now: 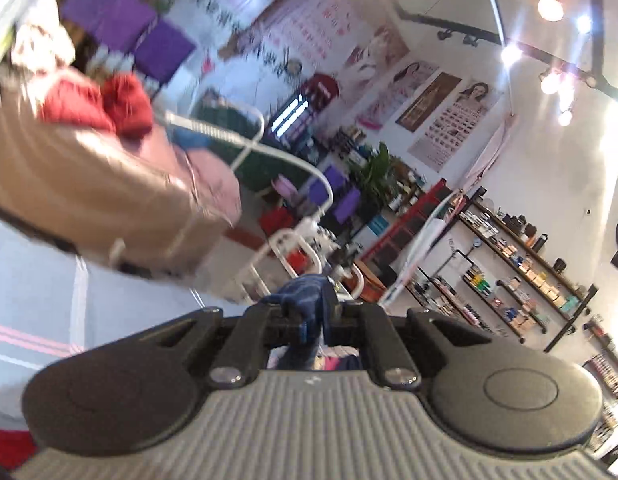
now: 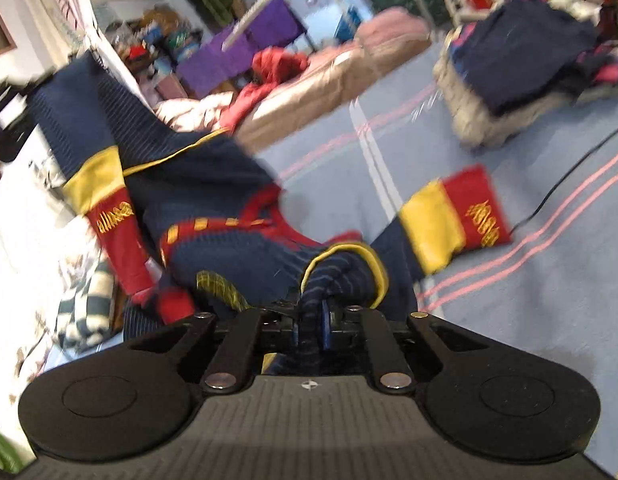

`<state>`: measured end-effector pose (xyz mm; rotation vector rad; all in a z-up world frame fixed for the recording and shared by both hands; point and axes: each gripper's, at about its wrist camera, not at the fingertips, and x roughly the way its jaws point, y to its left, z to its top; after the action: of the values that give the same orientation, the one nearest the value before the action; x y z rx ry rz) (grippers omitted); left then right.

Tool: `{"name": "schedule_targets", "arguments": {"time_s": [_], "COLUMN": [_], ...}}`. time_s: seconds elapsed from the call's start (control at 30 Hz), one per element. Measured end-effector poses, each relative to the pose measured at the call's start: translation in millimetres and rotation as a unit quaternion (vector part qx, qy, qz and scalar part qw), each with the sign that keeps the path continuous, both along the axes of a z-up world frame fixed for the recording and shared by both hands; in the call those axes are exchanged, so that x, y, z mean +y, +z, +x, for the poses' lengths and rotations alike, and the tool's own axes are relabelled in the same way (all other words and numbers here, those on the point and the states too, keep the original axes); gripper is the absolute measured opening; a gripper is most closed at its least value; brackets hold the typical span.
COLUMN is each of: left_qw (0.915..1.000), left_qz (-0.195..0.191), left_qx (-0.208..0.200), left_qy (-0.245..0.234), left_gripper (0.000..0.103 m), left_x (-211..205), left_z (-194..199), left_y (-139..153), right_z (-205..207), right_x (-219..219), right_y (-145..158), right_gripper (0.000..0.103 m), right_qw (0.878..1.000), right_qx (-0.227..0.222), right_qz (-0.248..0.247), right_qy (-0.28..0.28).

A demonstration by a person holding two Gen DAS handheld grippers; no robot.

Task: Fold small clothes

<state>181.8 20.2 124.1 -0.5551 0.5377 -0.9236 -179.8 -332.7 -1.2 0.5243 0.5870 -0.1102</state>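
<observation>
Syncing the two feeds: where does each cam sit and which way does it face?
Left wrist: on the left gripper, aimed roughly level across the shop at wall shelves; its closed fingers pinch navy cloth.
Right wrist: on the right gripper, angled down at the blue mat; fingers clamp the navy shirt.
Shared: the red clothes pile.

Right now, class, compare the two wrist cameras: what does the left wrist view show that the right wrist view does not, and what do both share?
Only the left wrist view: wall posters, ceiling lights and stocked shelves, with the left gripper shut on a bunch of navy cloth.

Only the right wrist view: the whole navy garment with its red-and-yellow cuff, lifted above the blue striped surface, a pile of folded clothes, and the right gripper shut on a navy fold.

Both: navy fabric between the fingers, the tan cushion and the red cloth on it.
</observation>
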Motion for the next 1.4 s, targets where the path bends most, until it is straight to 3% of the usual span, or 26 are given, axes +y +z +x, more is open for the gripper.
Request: {"name": "schedule_targets", "arguments": {"time_s": [0.07, 0.1, 0.17, 0.23, 0.27, 0.37, 0.4, 0.43, 0.47, 0.5, 0.53, 0.57, 0.63, 0.73, 0.87, 1.0, 1.1, 1.27, 1.4], "left_qw": [0.9995, 0.9989, 0.9959, 0.9933, 0.9925, 0.9830, 0.9800, 0.9744, 0.9658, 0.9538, 0.9428, 0.9402, 0.9487, 0.9446, 0.9476, 0.9337, 0.9224, 0.9242, 0.9248], "left_qz": [-0.002, -0.002, 0.011, 0.019, 0.022, 0.075, 0.104, 0.142, 0.175, 0.211, 0.236, 0.236, 0.213, 0.234, 0.274, 0.334, 0.364, 0.364, 0.364], "left_qx": [-0.016, -0.024, -0.043, -0.039, -0.029, 0.006, 0.013, 0.028, 0.057, 0.087, 0.118, 0.136, 0.152, 0.201, 0.161, 0.120, 0.118, 0.116, 0.109], "left_qy": [0.028, 0.041, 0.079, 0.108, 0.117, 0.168, 0.170, 0.172, 0.182, 0.196, 0.204, 0.205, 0.177, 0.112, 0.031, 0.043, 0.049, 0.009, 0.022], "left_gripper": [0.006, 0.006, 0.006, 0.006, 0.006, 0.006, 0.007, 0.019, 0.030, 0.060, 0.087, 0.094, 0.098, 0.100, 0.100, 0.101, 0.102, 0.102, 0.102], "left_x": [23.8, 46.0, 66.4, 80.1, 83.0, 83.7, 83.7, 79.3, 76.2, 73.6, 73.1, 78.7, 86.0, 80.3, 62.9, 69.7, 73.2, 63.2, 57.2], "left_z": [-13.3, -15.4, -20.2, -4.9, 11.0, 70.2, 97.0, 120.3, 137.7, 149.7, 156.0, 153.0, 134.7, 94.4, 19.8, -35.8, -33.8, -18.6, -2.1], "left_y": [17.0, 42.0, 57.0, 71.5, 72.6, 66.3, 62.7, 51.2, 34.8, 17.9, 0.8, -17.4, -51.7, -101.7, -144.2, -168.2, -189.3, -200.3, -219.7], "right_z": [-0.7, 3.8, 30.3, 74.5, 101.3, 193.6, 222.3, 253.9, 276.7, 289.4, 290.5, 284.0, 257.9, 206.4, 140.7, 102.3, 93.8, 87.7, 78.1], "right_x": [-10.1, -14.1, -18.0, -26.7, -34.1, -42.1, -41.1, -43.0, -46.2, -46.2, -44.4, -41.6, -32.5, -5.0, 27.8, 48.9, 55.7, 54.3, 55.9], "right_y": [21.4, 35.8, 67.0, 91.3, 99.4, 113.4, 111.6, 104.8, 96.5, 87.3, 76.2, 64.8, 36.6, -1.2, -25.4, -29.9, -40.2, -52.5, -61.0], "right_gripper": [0.018, 0.018, 0.018, 0.018, 0.018, 0.018, 0.024, 0.033, 0.064, 0.092, 0.100, 0.103, 0.103, 0.103, 0.103, 0.103, 0.103, 0.103, 0.103], "right_qw": [1.000, 0.999, 0.992, 0.983, 0.981, 0.969, 0.965, 0.966, 0.973, 0.979, 0.983, 0.988, 0.994, 0.988, 0.980, 0.974, 0.976, 0.984, 0.987], "right_qx": [-0.026, -0.040, -0.060, -0.086, -0.093, -0.115, -0.110, -0.087, -0.054, -0.022, -0.005, -0.004, -0.020, -0.003, 0.019, 0.042, 0.055, 0.073, 0.083], "right_qz": [-0.011, -0.028, -0.104, -0.160, -0.162, -0.211, -0.233, -0.234, -0.218, -0.201, -0.182, -0.157, -0.103, -0.125, -0.146, -0.163, -0.160, -0.126, -0.109], "right_qy": [-0.004, 0.003, 0.025, 0.041, 0.048, 0.053, 0.059, 0.063, 0.051, 0.017, -0.008, -0.012, 0.035, 0.086, 0.136, 0.152, 0.135, 0.100, 0.087]}}
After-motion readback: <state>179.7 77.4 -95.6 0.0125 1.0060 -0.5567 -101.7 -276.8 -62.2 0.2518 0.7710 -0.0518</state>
